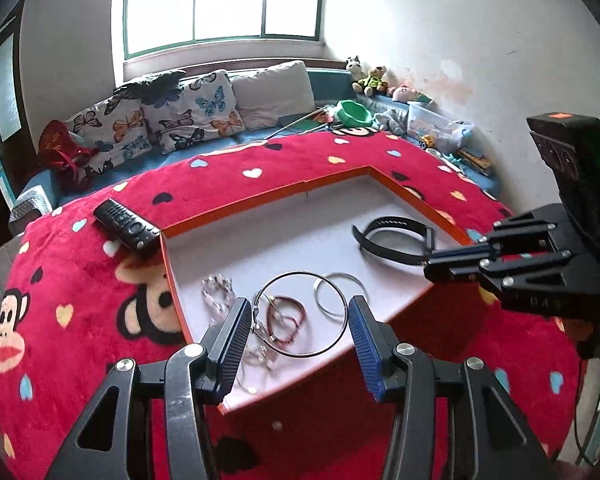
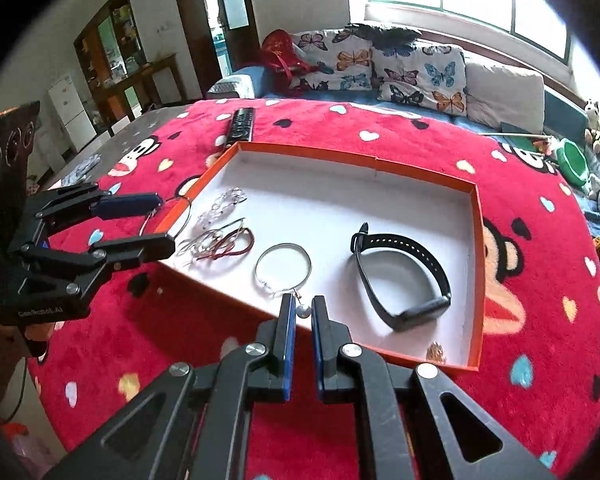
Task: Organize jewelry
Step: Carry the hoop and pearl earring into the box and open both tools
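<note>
In the orange tray (image 2: 476, 240), the silver bangle (image 2: 283, 266) lies just ahead of the right gripper (image 2: 303, 308), whose fingers stand slightly apart around its pearl (image 2: 302, 311), while the left gripper (image 1: 298, 312) hangs wide open above the thin hoop (image 1: 300, 314).

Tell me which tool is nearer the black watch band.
Right. The right tool hovers at the tray's near edge beside the black watch band; the left tool sits over the bracelet pile at the tray's opposite end.

L hand-held gripper (image 1: 296, 344) open over tray (image 1: 268, 196) w/ black hoop (image 1: 300, 314), red cord (image 1: 286, 318), silver bangle (image 1: 340, 292).
</note>
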Demonstrator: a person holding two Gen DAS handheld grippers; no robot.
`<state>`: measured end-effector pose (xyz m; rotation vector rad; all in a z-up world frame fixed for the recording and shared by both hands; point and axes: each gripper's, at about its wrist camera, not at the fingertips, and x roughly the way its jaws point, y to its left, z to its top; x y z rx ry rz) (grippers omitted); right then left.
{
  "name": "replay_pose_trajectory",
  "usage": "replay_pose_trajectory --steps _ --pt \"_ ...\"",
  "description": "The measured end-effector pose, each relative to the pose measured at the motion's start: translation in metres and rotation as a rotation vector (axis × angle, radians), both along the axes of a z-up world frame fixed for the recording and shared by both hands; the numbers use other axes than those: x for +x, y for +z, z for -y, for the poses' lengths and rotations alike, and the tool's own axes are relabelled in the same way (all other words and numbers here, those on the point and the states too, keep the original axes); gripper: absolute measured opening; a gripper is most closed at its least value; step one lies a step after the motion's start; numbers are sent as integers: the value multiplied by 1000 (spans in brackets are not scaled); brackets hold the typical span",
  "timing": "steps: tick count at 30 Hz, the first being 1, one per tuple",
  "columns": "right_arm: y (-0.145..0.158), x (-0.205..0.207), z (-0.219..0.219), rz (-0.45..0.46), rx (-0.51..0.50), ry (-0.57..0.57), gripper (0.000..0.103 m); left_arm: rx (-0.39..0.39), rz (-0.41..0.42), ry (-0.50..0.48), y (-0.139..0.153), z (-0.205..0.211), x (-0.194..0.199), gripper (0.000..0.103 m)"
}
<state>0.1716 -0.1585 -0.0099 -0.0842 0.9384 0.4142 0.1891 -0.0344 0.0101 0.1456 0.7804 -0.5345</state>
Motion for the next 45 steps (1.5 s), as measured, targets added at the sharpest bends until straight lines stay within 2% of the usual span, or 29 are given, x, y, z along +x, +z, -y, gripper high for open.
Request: replay_pose_trajectory --steps 9,15,25,38,41,43,45 --pt "-19 20 0 -59 -19 -12 10 18 -77 11 -28 18 58 53" --pt "-26 26 0 -80 -27 -12 10 30 -108 9 -44 28 80 53" --pt "-33 33 1 -104 -34 -19 10 32 -142 9 -56 37 104 53" --pt "-32 36 4 -112 -8 -24 11 25 -152 16 -55 37 104 55" --pt "-31 34 4 -109 -5 -22 20 20 -145 18 -50 35 99 55" --pt "-28 32 4 -91 -12 -25 36 16 -139 23 -45 32 95 55" --pt "-26 28 3 -77 -26 -23 38 13 -136 26 -40 30 90 55"
